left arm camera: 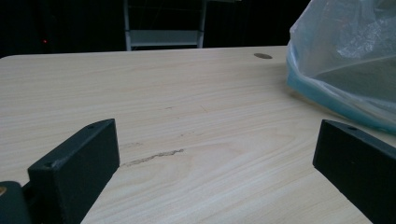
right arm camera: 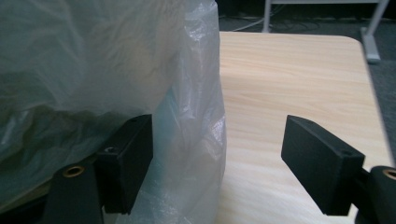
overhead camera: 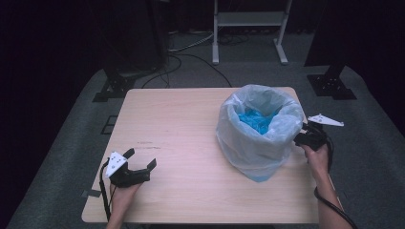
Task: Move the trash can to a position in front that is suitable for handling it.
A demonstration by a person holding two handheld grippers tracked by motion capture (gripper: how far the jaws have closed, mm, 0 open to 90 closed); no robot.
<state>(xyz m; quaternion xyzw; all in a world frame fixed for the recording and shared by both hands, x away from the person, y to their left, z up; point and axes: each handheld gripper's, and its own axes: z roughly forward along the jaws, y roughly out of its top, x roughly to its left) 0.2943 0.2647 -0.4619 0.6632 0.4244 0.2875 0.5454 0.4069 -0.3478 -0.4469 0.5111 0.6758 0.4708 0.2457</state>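
A small bin lined with a translucent plastic bag stands on the right half of the wooden table. Something blue lies inside it. My right gripper sits at the bag's right side, near its rim. In the right gripper view its jaws stand wide apart, and a fold of the bag hangs between them, in front of the left jaw, unpinched. My left gripper rests low at the table's front left, open, with bare wood between its jaws. The bag shows at the right of that view.
The table's right edge runs close under my right hand. Behind the table stand a white metal frame, floor cables and black stand bases on grey carpet.
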